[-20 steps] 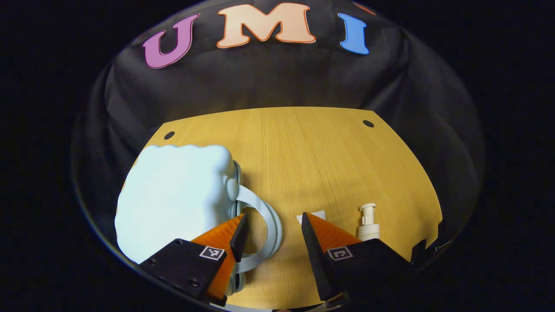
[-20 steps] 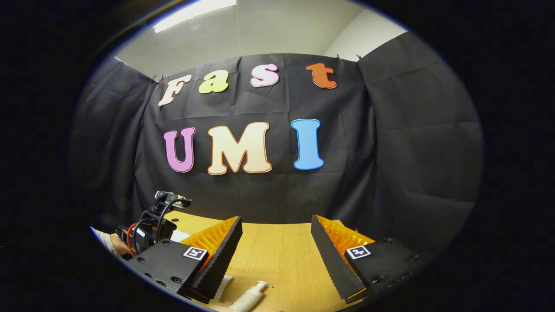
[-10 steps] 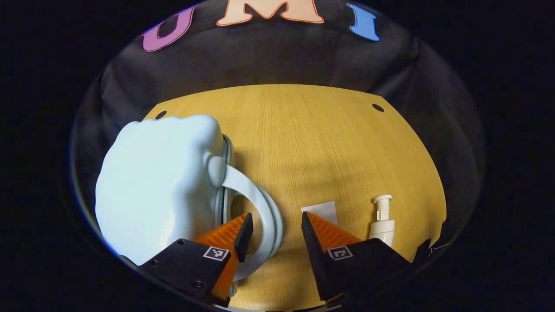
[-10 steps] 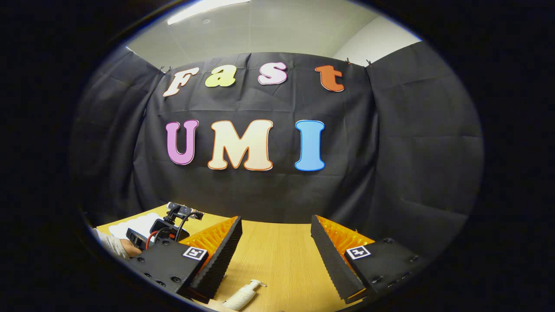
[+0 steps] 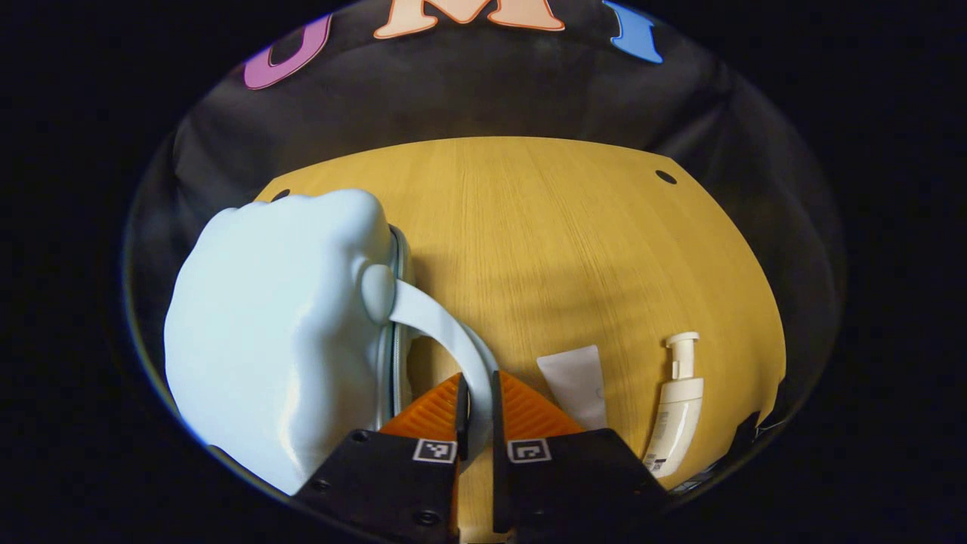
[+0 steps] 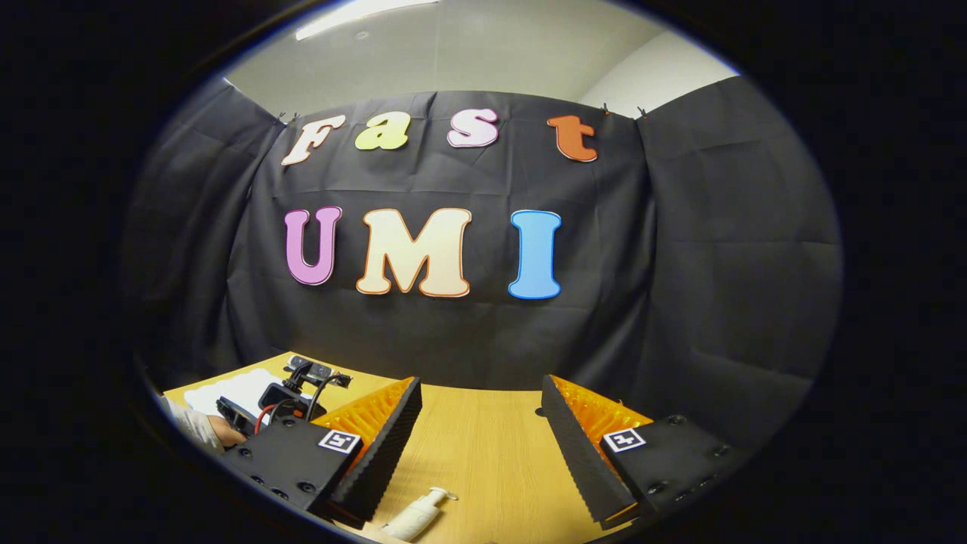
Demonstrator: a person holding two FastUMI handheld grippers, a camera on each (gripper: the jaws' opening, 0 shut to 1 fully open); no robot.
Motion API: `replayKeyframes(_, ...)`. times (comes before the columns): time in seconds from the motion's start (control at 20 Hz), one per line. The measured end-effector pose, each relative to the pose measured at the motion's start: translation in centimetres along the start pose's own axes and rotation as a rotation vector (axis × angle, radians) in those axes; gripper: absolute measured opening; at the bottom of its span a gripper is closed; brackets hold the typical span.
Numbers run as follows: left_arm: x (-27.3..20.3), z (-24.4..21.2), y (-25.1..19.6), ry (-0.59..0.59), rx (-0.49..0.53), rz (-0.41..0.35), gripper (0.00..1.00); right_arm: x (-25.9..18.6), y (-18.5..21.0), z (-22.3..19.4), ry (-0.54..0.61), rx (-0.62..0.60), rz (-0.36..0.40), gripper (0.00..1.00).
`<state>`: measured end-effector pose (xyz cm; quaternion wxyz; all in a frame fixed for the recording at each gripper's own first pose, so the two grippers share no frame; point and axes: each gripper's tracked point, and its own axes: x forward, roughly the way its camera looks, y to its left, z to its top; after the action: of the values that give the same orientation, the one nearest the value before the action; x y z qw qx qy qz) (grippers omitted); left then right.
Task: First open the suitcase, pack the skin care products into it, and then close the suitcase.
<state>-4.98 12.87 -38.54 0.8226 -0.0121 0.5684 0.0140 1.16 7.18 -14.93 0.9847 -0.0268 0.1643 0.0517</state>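
Since a moment ago my left gripper [image 5: 477,423] has pinched its jaws onto the handle [image 5: 446,340] of the pale blue suitcase [image 5: 279,332], which lies closed at the table's [image 5: 559,242] left. Right of it lie a white tube [image 5: 578,381] and pump bottle [image 5: 675,412]. My right gripper [image 6: 481,453] hangs wide apart, holding nothing.

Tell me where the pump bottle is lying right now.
In the left gripper view, the pump bottle lies on the wooden table at lower right, just right of the flat white tube, nozzle pointing away. In the right gripper view it lies below the right gripper.
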Motion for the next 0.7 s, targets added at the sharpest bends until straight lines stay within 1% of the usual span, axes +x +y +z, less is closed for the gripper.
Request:
replayKeyframes(0.1,-0.1,0.1,-0.1,0.007,0.028,-0.003,0.07,-0.1,-0.5,0.2,-0.009,0.005,-0.013,1.00)
replayKeyframes(0.2,-0.1,0.4,-0.2,-0.006,0.029,-0.025,0.04,0.0,-0.9,0.1,-0.006,0.007,-0.025,1.00)
replayKeyframes(0.25,-0.3,0.3,-0.3,-0.001,0.024,-0.041,0.00,0.1,-1.0,0.3,-0.006,0.002,-0.030,1.00)
replayKeyframes(0.35,-1.0,1.0,-0.4,-0.030,-0.008,-0.070,0.00,-0.2,-1.1,0.9,-0.022,-0.014,-0.038,1.00)
replayKeyframes(0.4,-1.1,1.4,-0.4,-0.042,-0.009,-0.073,0.00,-0.4,-1.2,1.2,-0.036,-0.025,-0.042,1.00)
replayKeyframes(0.45,-1.5,1.3,-0.1,-0.043,0.011,-0.064,0.00,-0.7,-1.5,1.7,-0.057,-0.033,-0.050,1.00)
replayKeyframes(0.55,-2.7,2.9,-0.3,-0.082,0.035,-0.069,0.00,-1.1,-1.6,2.4,-0.090,-0.027,-0.054,1.00)
replayKeyframes(0.7,-5.0,4.6,0.2,-0.109,0.040,-0.067,0.00,-0.8,-1.6,1.9,-0.085,-0.018,-0.048,1.00)
